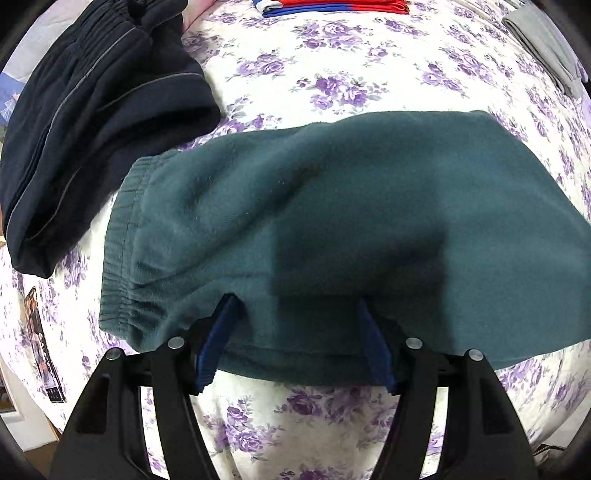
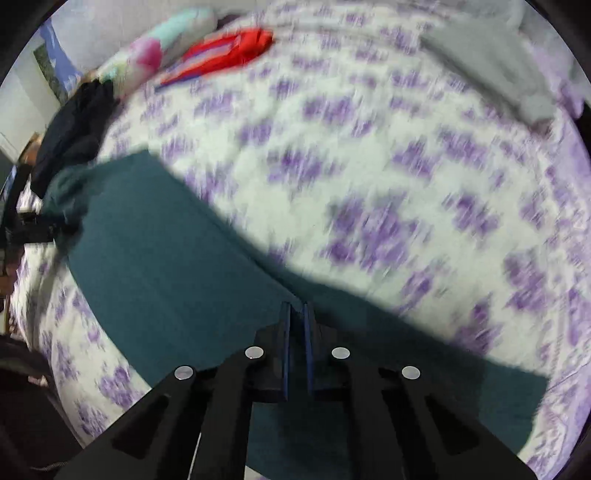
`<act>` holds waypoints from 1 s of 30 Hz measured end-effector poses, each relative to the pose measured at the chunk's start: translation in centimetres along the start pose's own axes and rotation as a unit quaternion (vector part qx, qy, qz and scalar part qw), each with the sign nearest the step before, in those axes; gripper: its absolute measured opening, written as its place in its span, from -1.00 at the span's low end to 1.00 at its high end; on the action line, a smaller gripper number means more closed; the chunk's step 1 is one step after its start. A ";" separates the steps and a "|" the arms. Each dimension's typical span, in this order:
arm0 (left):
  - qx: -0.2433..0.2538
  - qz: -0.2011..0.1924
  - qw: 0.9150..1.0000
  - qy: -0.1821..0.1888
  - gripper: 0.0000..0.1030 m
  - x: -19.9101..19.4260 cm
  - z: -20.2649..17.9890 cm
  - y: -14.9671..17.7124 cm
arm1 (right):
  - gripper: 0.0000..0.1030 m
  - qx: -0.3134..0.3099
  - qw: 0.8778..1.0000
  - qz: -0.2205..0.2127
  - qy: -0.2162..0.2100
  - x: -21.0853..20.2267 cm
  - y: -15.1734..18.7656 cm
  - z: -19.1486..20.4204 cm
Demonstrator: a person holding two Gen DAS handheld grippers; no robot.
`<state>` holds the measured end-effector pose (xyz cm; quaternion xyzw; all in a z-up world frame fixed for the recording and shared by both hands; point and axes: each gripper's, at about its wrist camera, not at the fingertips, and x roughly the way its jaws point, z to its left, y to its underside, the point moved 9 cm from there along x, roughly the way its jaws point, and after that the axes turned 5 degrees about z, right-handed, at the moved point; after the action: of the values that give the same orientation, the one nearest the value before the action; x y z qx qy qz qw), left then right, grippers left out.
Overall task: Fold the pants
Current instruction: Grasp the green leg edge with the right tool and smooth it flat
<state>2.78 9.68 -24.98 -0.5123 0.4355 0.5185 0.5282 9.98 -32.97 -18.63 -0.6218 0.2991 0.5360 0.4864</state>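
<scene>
While the teal pants (image 1: 314, 229) lie spread across the floral bedspread (image 1: 332, 81), the left gripper (image 1: 295, 306) sits at their near edge with its blue fingers (image 1: 218, 343) spread wide; the fabric's hem runs between and over the tips, but nothing is pinched. In the left wrist view the ribbed waistband (image 1: 122, 236) lies toward 9 o'clock of the gripper, and the pants body stretches from 12 toward 3 o'clock.

The right gripper (image 2: 297, 314) has its fingers (image 2: 284, 350) drawn almost together, only a thin slit between them. They lie over the teal pants (image 2: 177, 258), whose cloth extends from 10 o'clock down past the gripper to 4 o'clock. Motion blur makes it impossible to tell whether cloth is caught in that slit.

A dark navy garment (image 1: 85, 122) lies at 10 o'clock in the left view, just beside the waistband. A red and blue folded item (image 1: 332, 7) sits at 12 o'clock, a grey folded garment (image 1: 543, 48) at 2 o'clock.
</scene>
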 end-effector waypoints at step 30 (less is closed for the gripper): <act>0.029 -0.007 0.999 -0.013 0.29 -0.2 -2.0 -3.3 | -0.75 0.331 0.937 -0.045 0.105 -3.8 13.1 -18.8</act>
<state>6.20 7.93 -24.71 -0.4933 0.4400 0.5088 0.5515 4.40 -55.54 -19.61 -0.4907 0.4805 0.3158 0.6547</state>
